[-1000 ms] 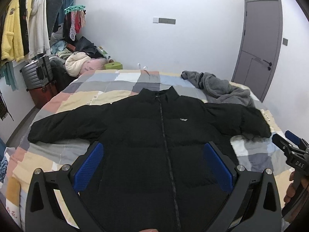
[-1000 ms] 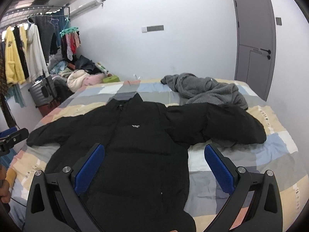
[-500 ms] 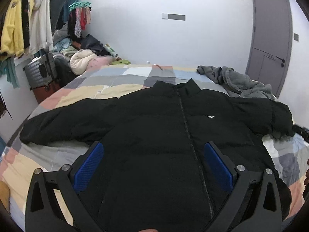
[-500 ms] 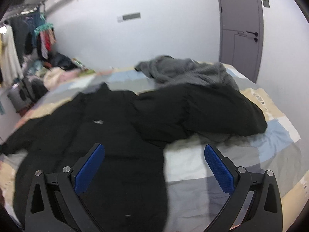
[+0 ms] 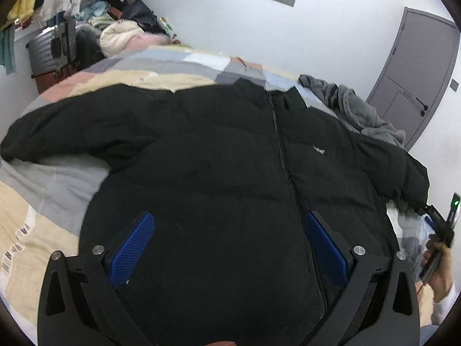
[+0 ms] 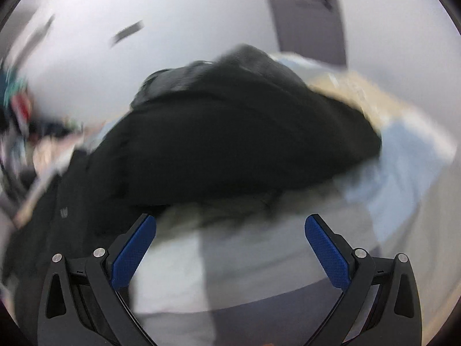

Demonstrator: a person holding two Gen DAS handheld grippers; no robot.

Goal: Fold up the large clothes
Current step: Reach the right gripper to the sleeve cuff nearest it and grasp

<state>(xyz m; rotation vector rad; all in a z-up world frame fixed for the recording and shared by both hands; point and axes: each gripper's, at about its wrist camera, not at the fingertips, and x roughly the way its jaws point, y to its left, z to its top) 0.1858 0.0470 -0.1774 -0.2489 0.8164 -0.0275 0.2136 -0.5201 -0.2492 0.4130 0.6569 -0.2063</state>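
Observation:
A black puffer jacket (image 5: 224,155) lies front up on the bed (image 5: 40,193), zipped, with both sleeves spread out. My left gripper (image 5: 229,245) is open low over the jacket's lower body, its blue pads wide apart with nothing between them. In the blurred right wrist view, my right gripper (image 6: 230,248) is open just short of the jacket's right sleeve (image 6: 245,138), over the bedcover. The left wrist view catches the right gripper (image 5: 435,222) and the hand holding it beside that sleeve's cuff.
A patchwork bedcover in grey, cream, pink and blue covers the bed. A grey fleece garment (image 5: 357,109) lies at the far right by the grey door (image 5: 415,66). Suitcases (image 5: 54,49), piled clothes and hanging garments fill the far left corner.
Both grippers have come down closer to the jacket. The left one shifted left over the body; the right one swung fast toward the right sleeve, blurring its view. Both stay open.

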